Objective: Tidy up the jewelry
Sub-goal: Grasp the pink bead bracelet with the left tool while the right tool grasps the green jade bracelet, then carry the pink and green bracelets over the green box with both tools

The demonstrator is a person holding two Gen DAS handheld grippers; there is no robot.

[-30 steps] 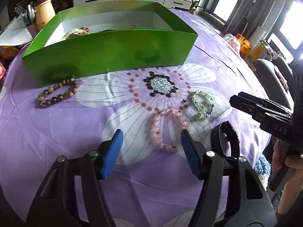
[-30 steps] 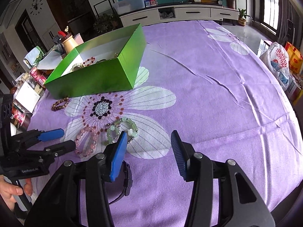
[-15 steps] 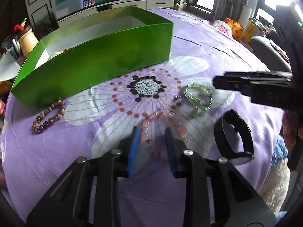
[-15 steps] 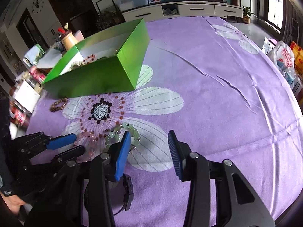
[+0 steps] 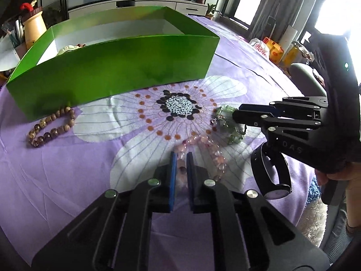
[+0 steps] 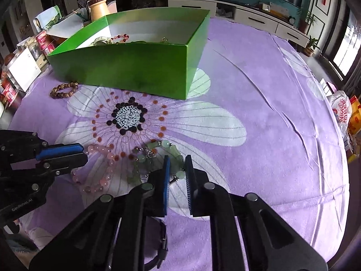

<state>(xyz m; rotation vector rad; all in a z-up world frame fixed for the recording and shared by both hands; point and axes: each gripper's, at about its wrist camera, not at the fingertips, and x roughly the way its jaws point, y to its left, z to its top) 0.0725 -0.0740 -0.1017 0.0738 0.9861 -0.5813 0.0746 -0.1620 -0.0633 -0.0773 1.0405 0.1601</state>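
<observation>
My left gripper (image 5: 180, 158) is shut on the pink bead bracelet (image 5: 212, 149), which lies on the purple flowered cloth; it also shows in the right wrist view (image 6: 103, 155). My right gripper (image 6: 177, 160) is shut on the green jade bracelet (image 6: 158, 155), also seen in the left wrist view (image 5: 227, 124). A brown bead bracelet (image 5: 52, 126) lies by the front wall of the green box (image 5: 117, 67); the box (image 6: 135, 67) holds several jewelry pieces. A black watch (image 5: 270, 174) lies beside the right gripper.
The table's purple cloth (image 6: 270, 113) stretches to the right. A tan vase (image 5: 33, 29) and clutter stand left of the box. Plastic bags (image 6: 343, 110) lie off the table's right edge.
Both grippers moved down to the cloth and closed: the left on the pink bracelet, the right on the green jade bracelet. One second ago both were open.
</observation>
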